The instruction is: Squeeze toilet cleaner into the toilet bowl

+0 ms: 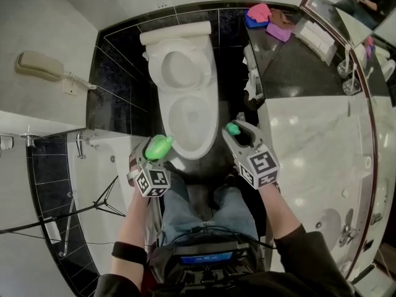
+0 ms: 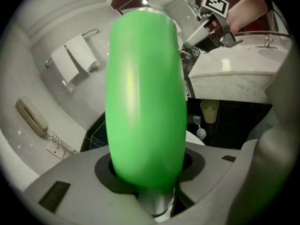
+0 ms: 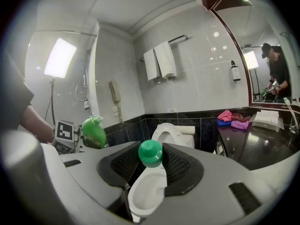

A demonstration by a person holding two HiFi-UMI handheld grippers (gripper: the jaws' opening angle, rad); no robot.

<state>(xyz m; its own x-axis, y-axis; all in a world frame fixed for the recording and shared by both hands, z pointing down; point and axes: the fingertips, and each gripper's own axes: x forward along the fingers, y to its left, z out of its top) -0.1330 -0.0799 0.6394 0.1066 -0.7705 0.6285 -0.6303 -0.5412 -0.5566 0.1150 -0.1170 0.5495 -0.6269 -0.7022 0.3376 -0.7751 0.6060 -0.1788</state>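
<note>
Item, left gripper [image 1: 153, 158]: jaws part-way apart and clamped on the green toilet cleaner bottle [image 2: 145, 97], just short of the toilet bowl [image 1: 211, 135]. Right gripper [image 1: 238, 133]: jaws pinched on the green cap [image 3: 150, 153].

Hazards: a squeeze before the spout clears the rim ahead would likely spill onto the dark floor [image 1: 226, 60]; the smooth bottle may slip.

Clearance: open bowl ahead of both; bathtub [image 1: 93, 166] close outboard of the left gripper, vanity counter [image 1: 309, 141] close outboard of the right.
</note>
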